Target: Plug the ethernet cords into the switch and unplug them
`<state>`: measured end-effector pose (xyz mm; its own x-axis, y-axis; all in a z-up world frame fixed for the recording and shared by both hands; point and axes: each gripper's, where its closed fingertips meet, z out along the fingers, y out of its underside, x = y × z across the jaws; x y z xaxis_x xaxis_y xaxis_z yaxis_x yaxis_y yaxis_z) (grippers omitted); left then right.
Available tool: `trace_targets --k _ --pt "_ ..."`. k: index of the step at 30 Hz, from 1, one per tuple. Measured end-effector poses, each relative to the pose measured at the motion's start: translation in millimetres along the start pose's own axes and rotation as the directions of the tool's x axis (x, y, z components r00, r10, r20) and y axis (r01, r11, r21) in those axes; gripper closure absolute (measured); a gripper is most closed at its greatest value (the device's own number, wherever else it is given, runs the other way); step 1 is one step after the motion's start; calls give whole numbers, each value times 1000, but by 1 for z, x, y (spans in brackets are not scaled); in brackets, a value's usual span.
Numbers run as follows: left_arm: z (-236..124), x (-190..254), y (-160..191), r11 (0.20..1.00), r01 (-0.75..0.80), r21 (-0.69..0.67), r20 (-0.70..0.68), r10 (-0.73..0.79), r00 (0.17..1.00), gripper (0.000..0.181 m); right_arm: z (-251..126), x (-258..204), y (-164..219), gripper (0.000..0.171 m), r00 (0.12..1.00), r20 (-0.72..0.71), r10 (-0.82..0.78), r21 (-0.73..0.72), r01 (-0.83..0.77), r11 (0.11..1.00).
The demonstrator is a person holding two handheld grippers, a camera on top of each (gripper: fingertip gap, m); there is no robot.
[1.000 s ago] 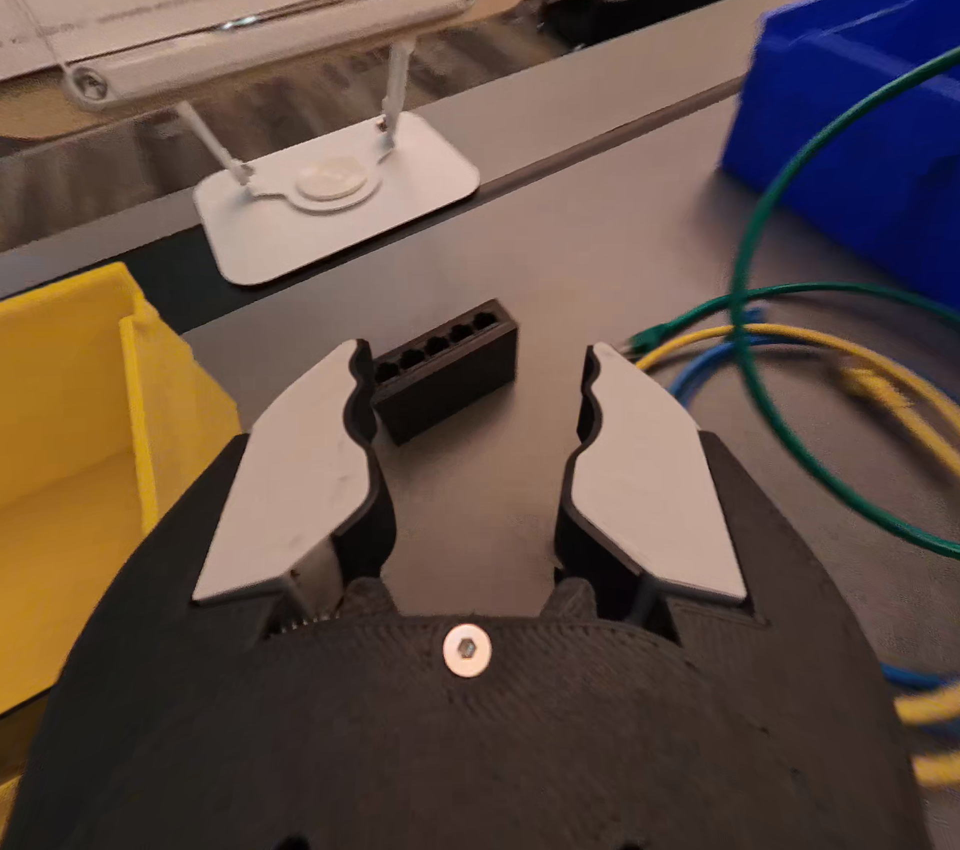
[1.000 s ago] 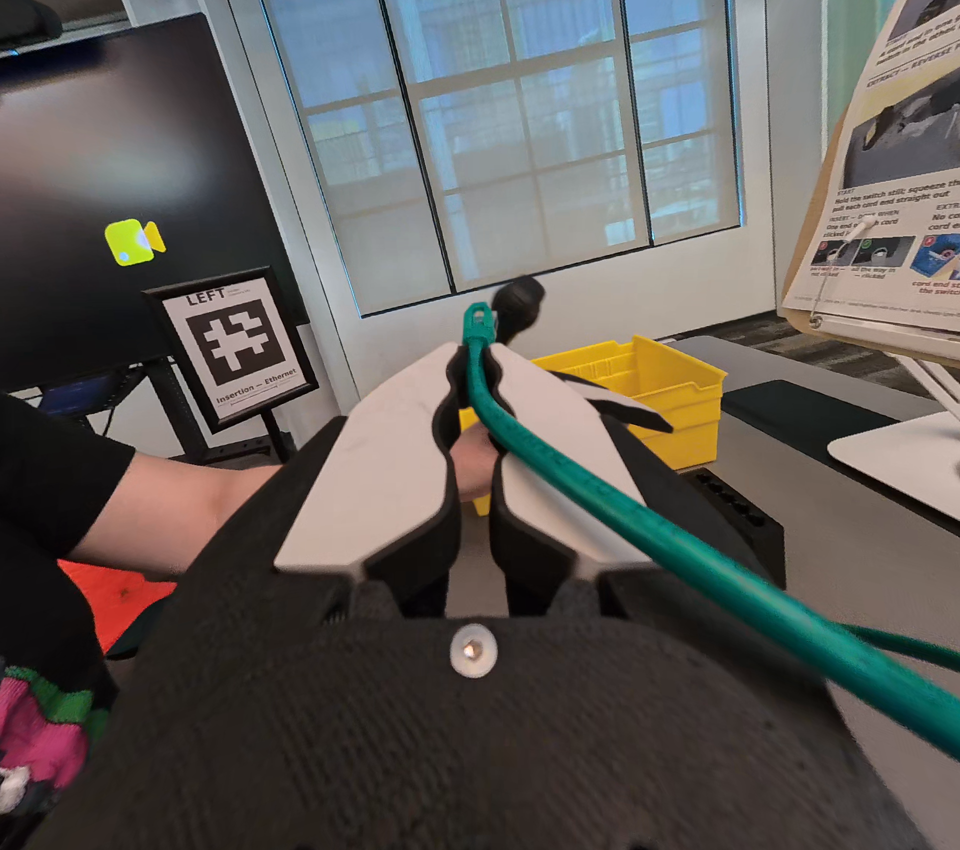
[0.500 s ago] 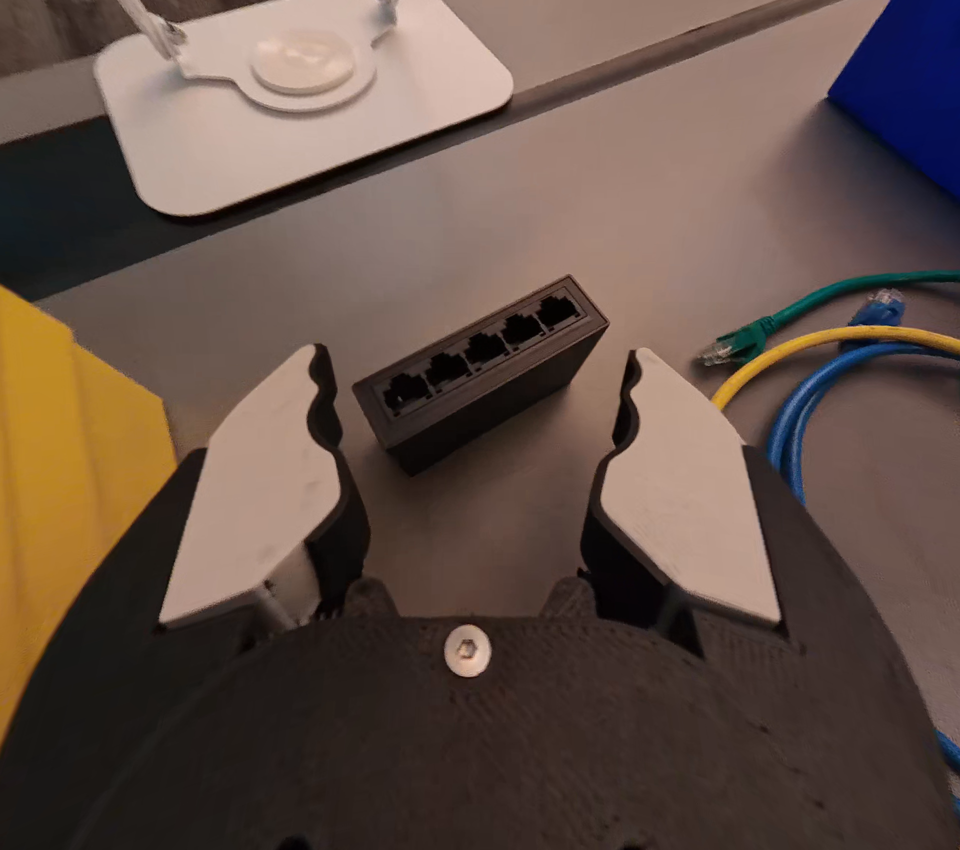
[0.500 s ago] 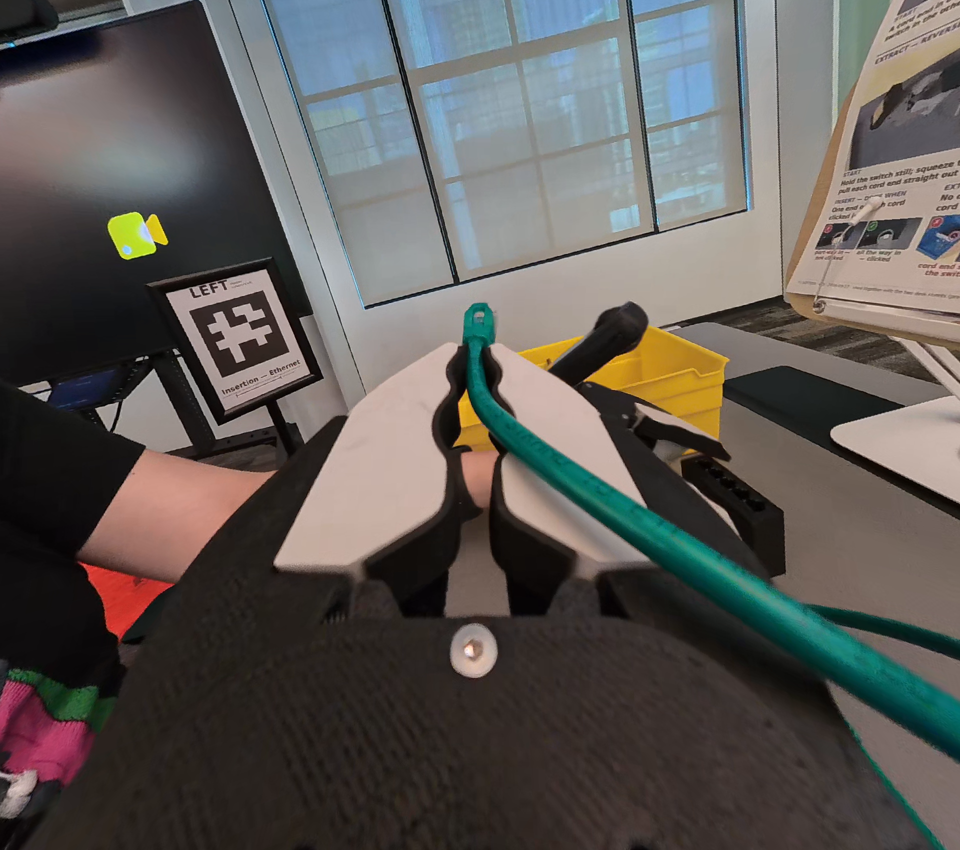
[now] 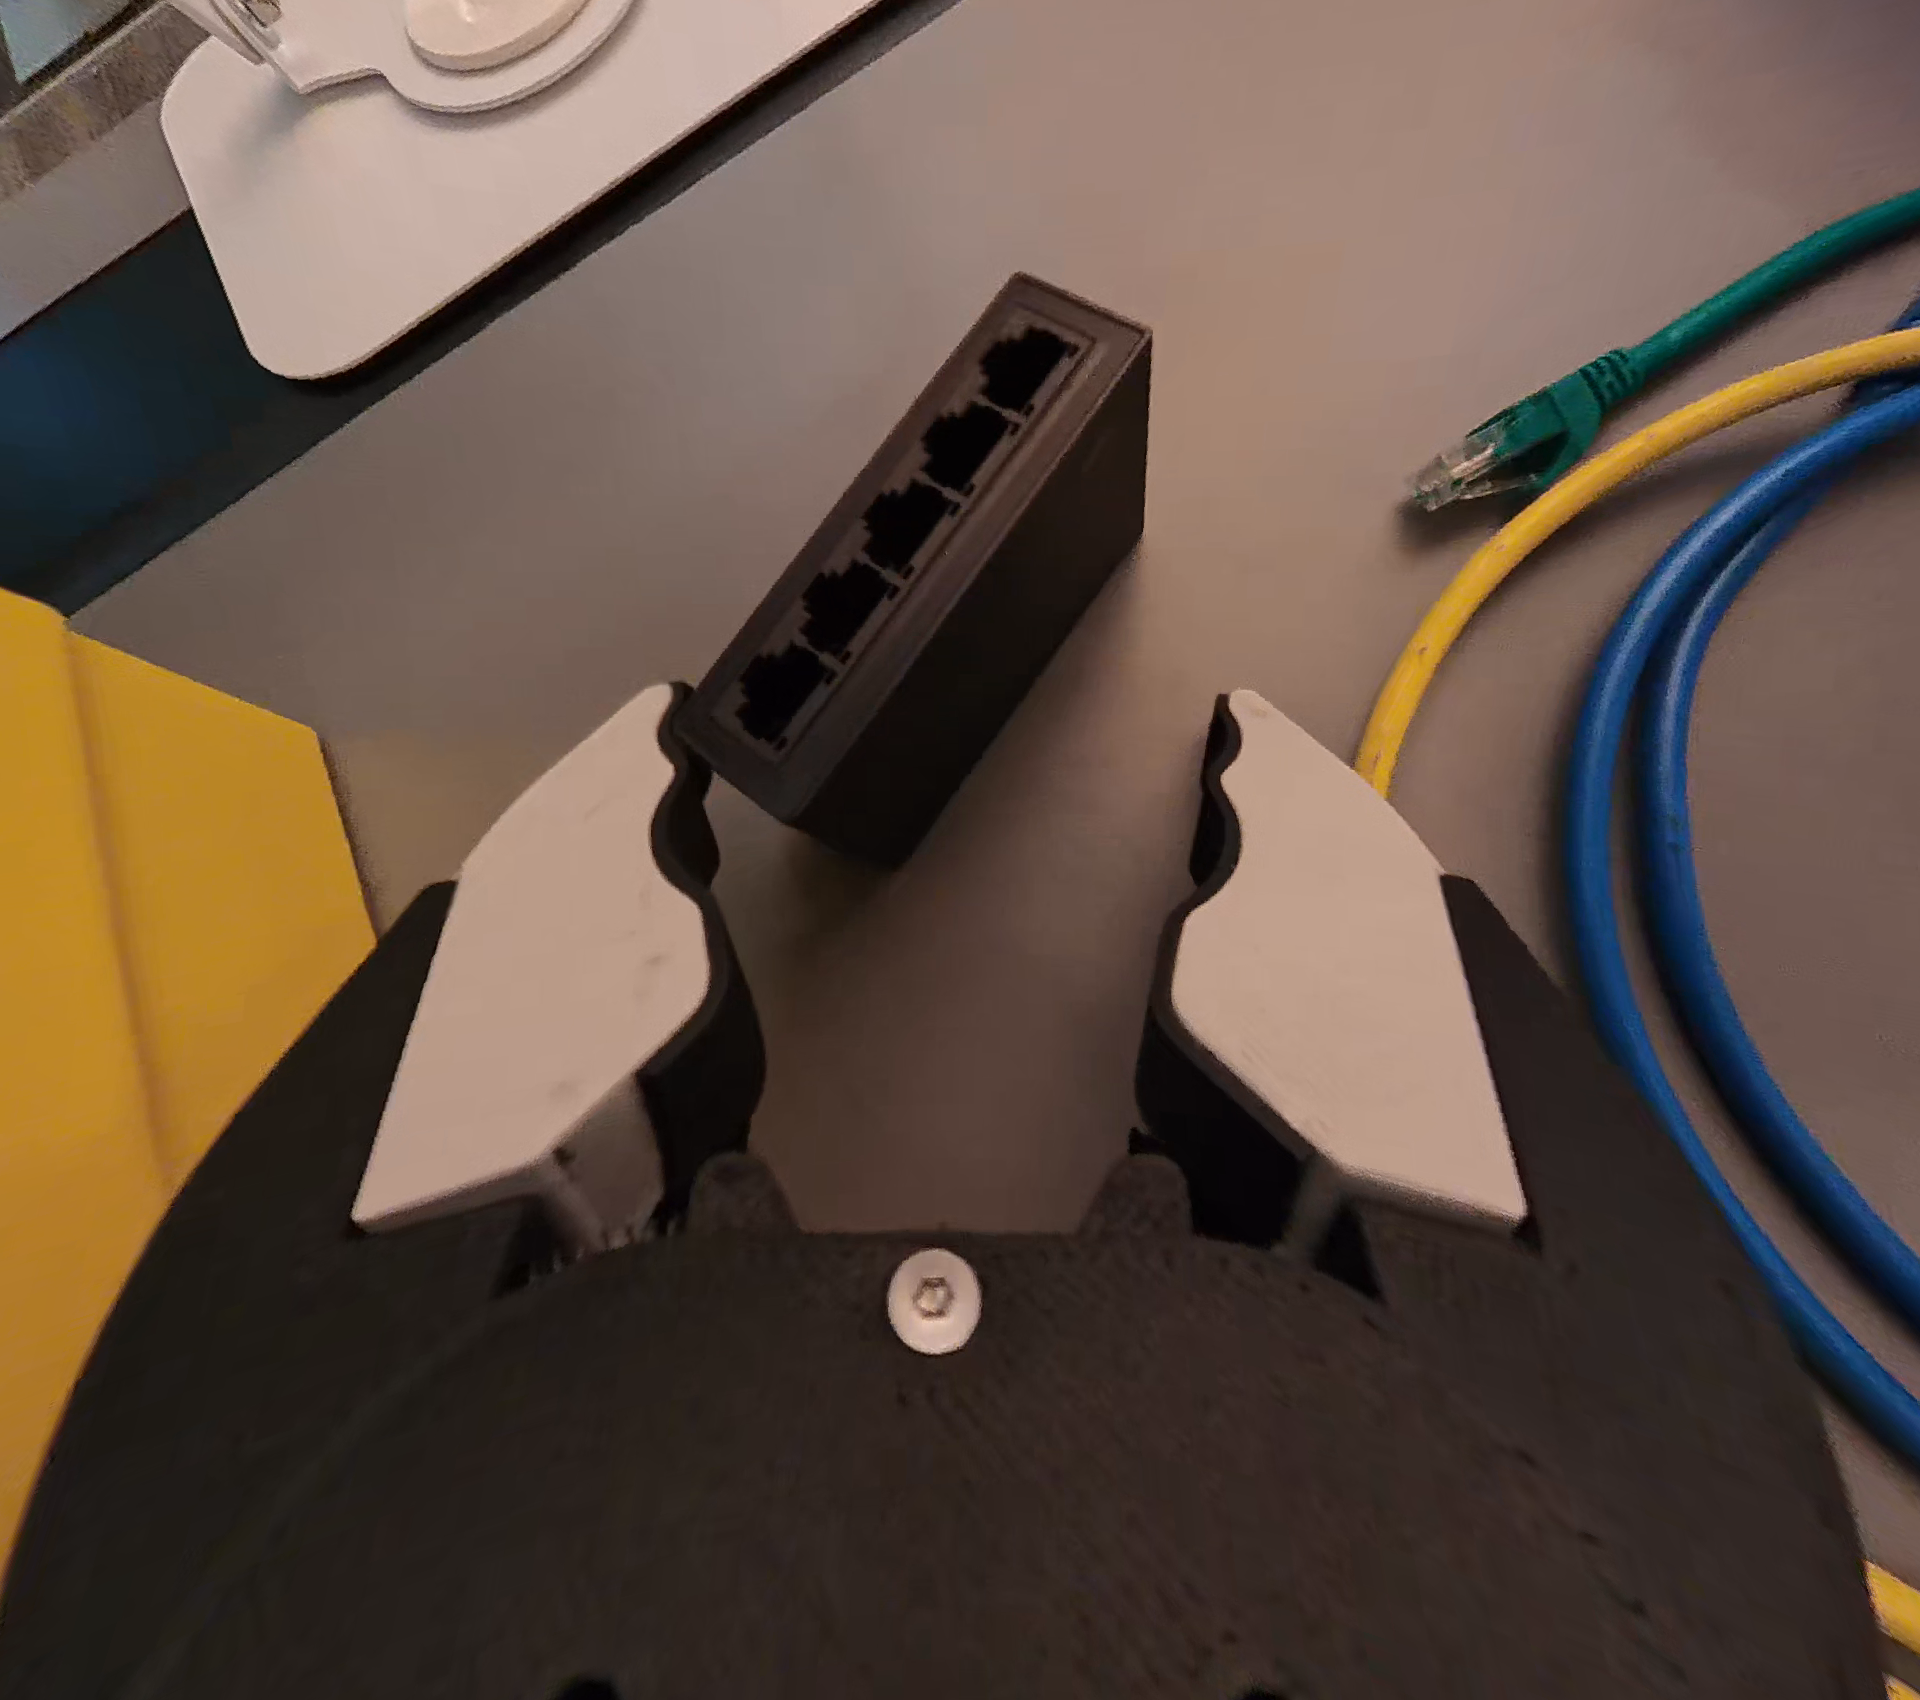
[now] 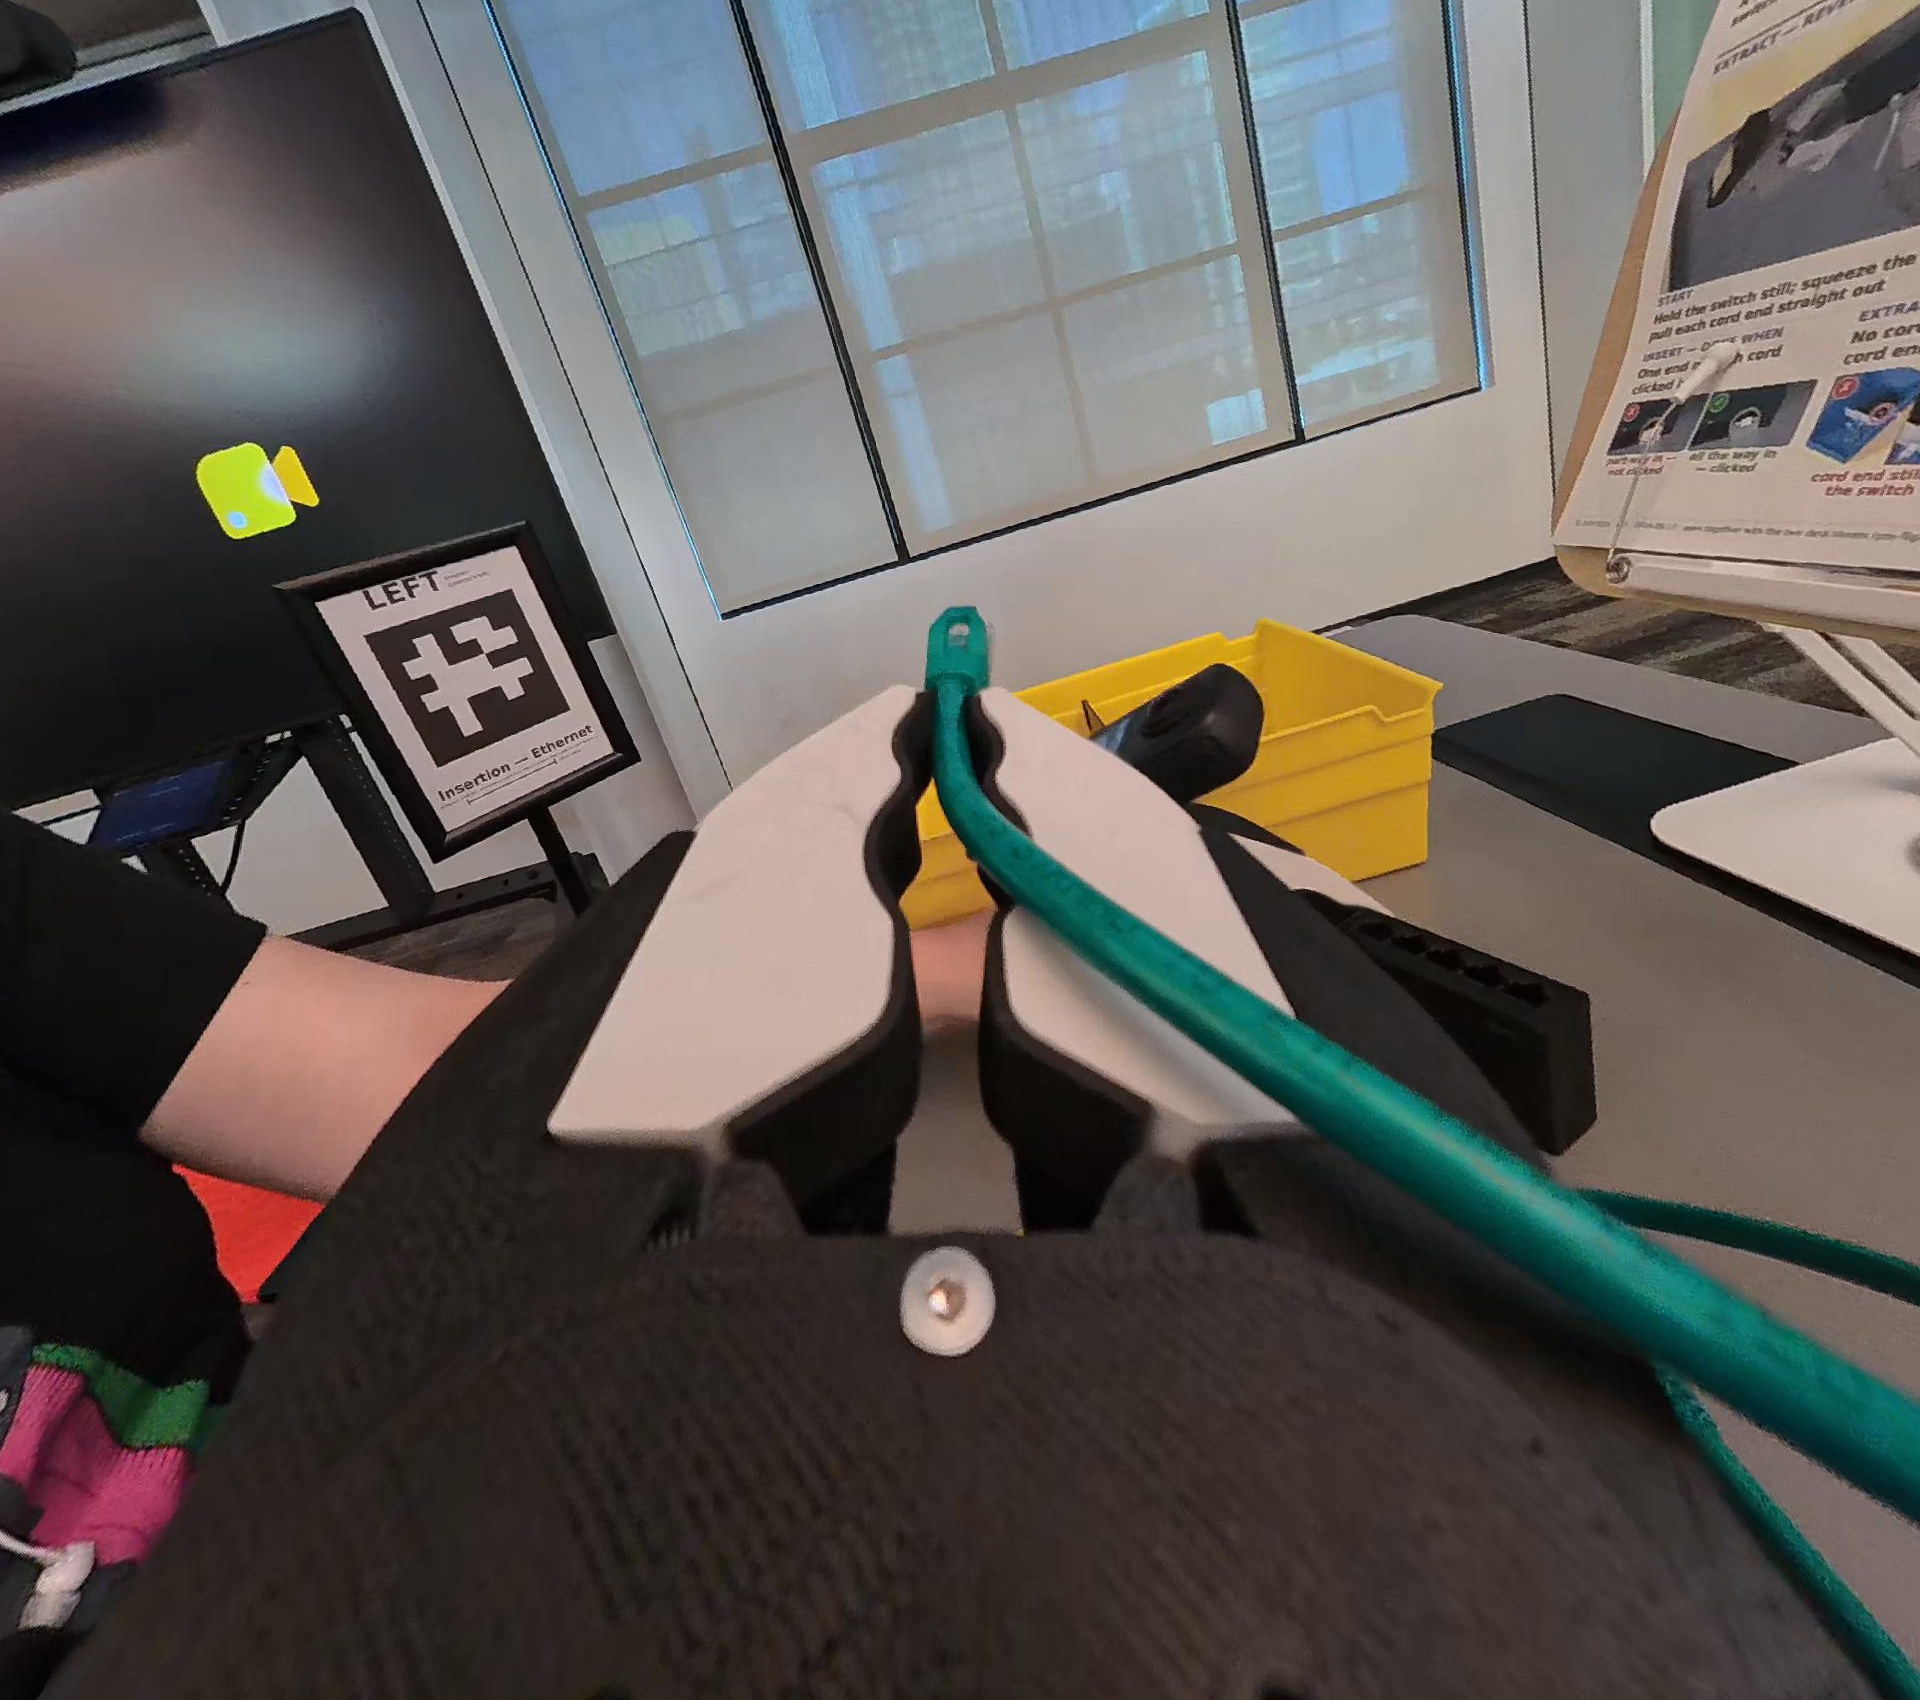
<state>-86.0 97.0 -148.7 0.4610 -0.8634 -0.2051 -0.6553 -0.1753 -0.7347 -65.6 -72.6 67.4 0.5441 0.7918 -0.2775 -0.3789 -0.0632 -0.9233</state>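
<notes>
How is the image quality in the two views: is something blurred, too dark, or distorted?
Left wrist view: warm, dim light; the switch and the loose green plug are sharp, and the left gripper is open. Right wrist view: bright daylight from the window; the green cord blurs near the lens, and the wide angle bends the window frame.

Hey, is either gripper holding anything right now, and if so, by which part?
The right gripper is shut on the green cord, just behind its plug. The left gripper is open, holding nothing; one fingertip meets the switch.
</notes>
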Motion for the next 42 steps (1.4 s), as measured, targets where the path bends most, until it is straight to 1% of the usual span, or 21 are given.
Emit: trace_targets --k 5,6,9,15,18,22,23,24,29,31,34,37,38,39,40,42 --pt "-5 3 3 1000 18 17 -21 -17 1000 101 1 2 3 165 1000 -7 -1 -7 1 1000" --pt "-7 5 2 999 20 28 -32 -19 999 107 1 2 3 165 1000 -7 0 -7 0 1000" --pt "-9 11 2 999 16 43 -73 -13 997 132 2 4 6 165 1000 -13 3 -18 -3 1000" --pt "-3 11 -4 999 26 41 -86 -22 996 131 5 6 11 165 1000 -20 -2 -42 1 999" --pt "0 11 -7 998 48 49 -108 -42 993 148 5 7 13 165 1000 -24 -2 -48 1 999" --pt "6 9 -8 999 47 27 -113 -43 993 147 5 8 15 165 1000 -31 -3 -57 1 998" --pt "8 9 -7 999 40 11 -110 -39 993 144 5 9 15 165 1000 -31 -3 -57 1 998" --pt "10 10 -6 999 33 -3 -114 -33 993 137 5 9 16 165 999 -32 -3 -59 1 998" --pt "15 11 -10 1000 21 -3 -151 -22 988 137 5 12 18 165 999 -41 -3 -72 0 997" --pt "18 10 -11 1000 19 -6 -157 -19 987 128 5 13 19 165 999 -46 -3 -76 -1 997" --pt "20 13 -10 999 29 -26 -206 -33 978 125 5 15 21 165 999 -51 -4 -86 0 996" --pt "23 13 -11 999 33 -31 -229 -39 973 127 5 15 23 165 998 -56 -9 -99 4 995" --pt "23 15 -12 999 25 -27 -240 -31 970 133 5 16 24 165 998 -57 -10 -102 5 995" --pt "23 17 -13 1000 17 -23 -253 -22 967 142 6 16 25 165 998 -58 -11 -106 5 994" --pt "24 18 -14 1000 15 -20 -256 -19 966 146 6 17 26 165 998 -60 -12 -111 5 994" --pt "25 18 -16 1000 16 -21 -255 -20 967 147 6 18 27 165 998 -63 -12 -117 4 993"
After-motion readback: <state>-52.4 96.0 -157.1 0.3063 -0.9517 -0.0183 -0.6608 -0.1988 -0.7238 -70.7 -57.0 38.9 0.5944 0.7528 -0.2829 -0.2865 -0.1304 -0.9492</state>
